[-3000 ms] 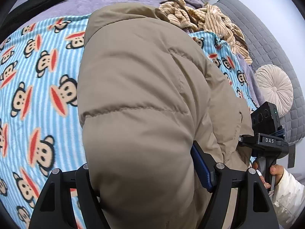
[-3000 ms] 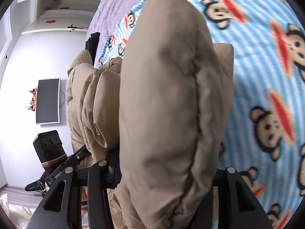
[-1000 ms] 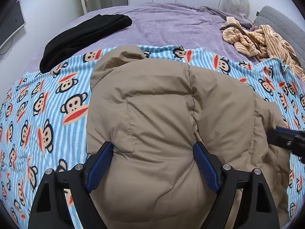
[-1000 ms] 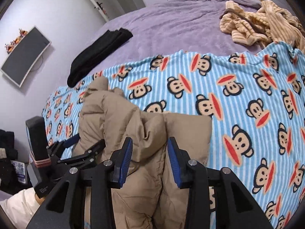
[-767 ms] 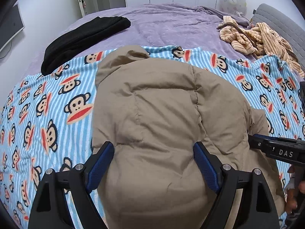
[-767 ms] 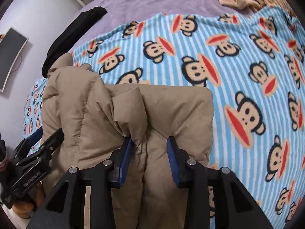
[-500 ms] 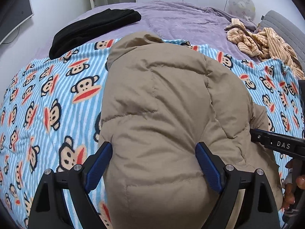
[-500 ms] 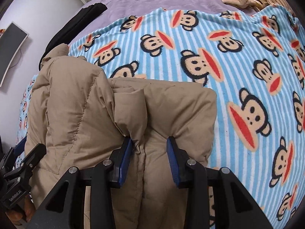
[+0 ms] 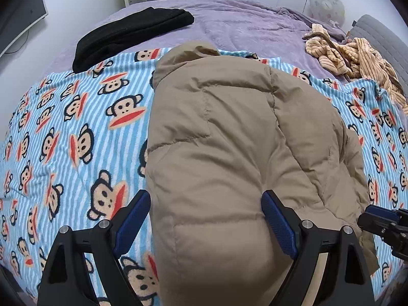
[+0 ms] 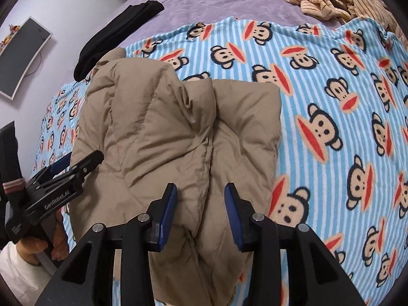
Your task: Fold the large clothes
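A tan quilted puffer jacket point(image 9: 229, 153), puffy with stitched panels, lies folded into a thick bundle on a fleecy blue-striped monkey-print blanket point(image 9: 63, 132) over a purple bedspread point(image 9: 242, 28). The left gripper point(image 9: 205, 219) stands spread wide around the jacket's near end, its blue ribbed pads point(image 9: 132, 216) seemingly just off the fabric. The right gripper point(image 10: 200, 209) is parted too, straddling a soft ridge along the seam without pinching it.
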### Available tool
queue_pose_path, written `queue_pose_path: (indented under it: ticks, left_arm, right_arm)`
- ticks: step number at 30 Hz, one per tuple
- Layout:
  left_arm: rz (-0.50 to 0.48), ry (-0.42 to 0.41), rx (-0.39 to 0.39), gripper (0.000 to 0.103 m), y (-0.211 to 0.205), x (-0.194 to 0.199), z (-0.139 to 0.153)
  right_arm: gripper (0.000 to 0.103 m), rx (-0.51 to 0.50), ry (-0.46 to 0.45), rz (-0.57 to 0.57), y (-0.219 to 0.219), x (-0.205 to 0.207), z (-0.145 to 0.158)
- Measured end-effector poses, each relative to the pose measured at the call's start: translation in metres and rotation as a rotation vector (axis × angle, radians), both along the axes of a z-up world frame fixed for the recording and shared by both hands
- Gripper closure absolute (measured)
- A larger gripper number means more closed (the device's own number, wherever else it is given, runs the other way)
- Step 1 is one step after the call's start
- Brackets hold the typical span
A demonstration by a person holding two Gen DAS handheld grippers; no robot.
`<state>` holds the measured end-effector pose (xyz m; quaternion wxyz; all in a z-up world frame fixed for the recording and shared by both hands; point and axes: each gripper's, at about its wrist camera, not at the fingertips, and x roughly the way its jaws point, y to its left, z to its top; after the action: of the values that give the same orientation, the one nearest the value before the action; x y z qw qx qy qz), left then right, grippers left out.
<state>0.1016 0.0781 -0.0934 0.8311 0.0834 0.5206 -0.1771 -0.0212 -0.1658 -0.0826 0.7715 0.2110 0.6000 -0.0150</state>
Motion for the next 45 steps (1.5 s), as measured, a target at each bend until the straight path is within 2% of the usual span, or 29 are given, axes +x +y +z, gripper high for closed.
queue_pose_path:
  ticks: [6,15,22,24,28,36,39,44,45]
  left_arm:
    - [-0.005,0.037,0.002,0.013,0.02,-0.023,0.008]
    - [-0.029,0.125,0.007,0.013,0.037,-0.04,0.003]
    - [-0.072,0.145,-0.017,0.013,0.043,-0.046,0.012]
    - [-0.085,0.152,-0.022,0.013,0.045,-0.048,0.014]
    - [-0.11,0.148,0.0,0.013,0.049,-0.056,0.021]
    - [-0.067,0.132,-0.007,0.013,0.064,-0.077,0.048]
    - [-0.057,0.109,0.008,0.013,0.065,-0.091,0.055]
    - [-0.044,0.121,0.007,0.013,0.063,-0.113,0.062]
    - [-0.038,0.122,0.013,0.0,0.062,-0.117,0.062]
  right_arm:
    - [0.061,0.024,0.034,-0.012,0.015,-0.022,0.0]
    - [0.061,0.015,0.103,-0.033,0.026,-0.034,-0.011]
    - [0.06,-0.017,0.111,-0.082,0.037,-0.042,0.005]
    - [0.057,-0.016,0.113,-0.111,0.04,-0.047,0.01]
    - [0.054,-0.028,0.108,-0.142,0.05,-0.056,0.023]
    - [0.041,-0.026,0.096,-0.122,0.066,-0.064,0.045]
    - [0.04,-0.026,0.079,-0.101,0.071,-0.067,0.051]
    - [0.04,-0.009,0.056,-0.078,0.074,-0.078,0.056]
    - [0.04,-0.007,0.054,-0.079,0.073,-0.08,0.057]
